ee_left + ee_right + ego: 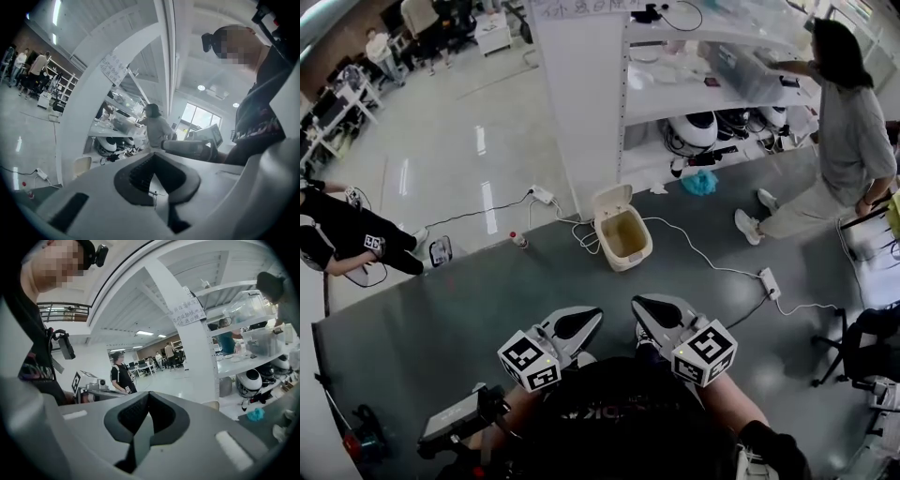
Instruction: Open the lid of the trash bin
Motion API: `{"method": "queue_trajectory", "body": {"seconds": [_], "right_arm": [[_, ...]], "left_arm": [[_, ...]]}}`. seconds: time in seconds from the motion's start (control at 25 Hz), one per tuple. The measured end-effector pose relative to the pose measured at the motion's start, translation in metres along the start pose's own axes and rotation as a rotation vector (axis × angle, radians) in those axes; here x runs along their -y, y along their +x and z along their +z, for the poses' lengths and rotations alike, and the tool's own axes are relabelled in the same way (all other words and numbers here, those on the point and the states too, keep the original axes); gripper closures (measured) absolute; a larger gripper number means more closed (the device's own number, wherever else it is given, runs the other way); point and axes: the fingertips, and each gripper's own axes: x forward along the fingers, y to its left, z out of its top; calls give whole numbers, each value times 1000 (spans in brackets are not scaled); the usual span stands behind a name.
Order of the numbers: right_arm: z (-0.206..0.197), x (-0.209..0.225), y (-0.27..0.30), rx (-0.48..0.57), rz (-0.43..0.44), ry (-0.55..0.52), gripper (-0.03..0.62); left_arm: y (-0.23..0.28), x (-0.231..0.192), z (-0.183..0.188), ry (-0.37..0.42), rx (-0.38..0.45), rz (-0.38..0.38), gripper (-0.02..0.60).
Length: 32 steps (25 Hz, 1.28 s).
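as the trash bin (pixel 624 240) on the floor already shows its lid (pixel 612 199) raised, the task looks done; left gripper (pixel 589 317) and right gripper (pixel 643 306) hang well short, fingers pressed together, empty

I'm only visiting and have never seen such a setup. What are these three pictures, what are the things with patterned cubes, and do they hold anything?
There is no robot here. A person holds a hand tool, called a gripper, in each hand. The head view comes from a camera on that person's head, looking down. It shows the left gripper and right gripper, each carrying a marker cube as part of it. The other two pictures come from cameras riding on each gripper, looking along its jaws. In both, the jaws are together and hold nothing. Ahead, on the dark floor, stands a beige trash bin with its lid raised, among white cables.
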Motion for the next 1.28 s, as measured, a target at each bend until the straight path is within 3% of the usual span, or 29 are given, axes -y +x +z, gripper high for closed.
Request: {"method": "queue_trajectory", "body": {"seconds": [0.48, 0.96, 1.28], "right_arm": [[0, -42, -2, 43, 3, -60, 586], [-20, -70, -3, 15, 38, -89, 586], [-31, -77, -13, 17, 18, -69, 586]], "left_arm": [[-10, 20, 18, 86, -2, -50, 577], [-35, 25, 3, 64, 28, -6, 577], [-39, 35, -11, 50, 16, -27, 577]]}}
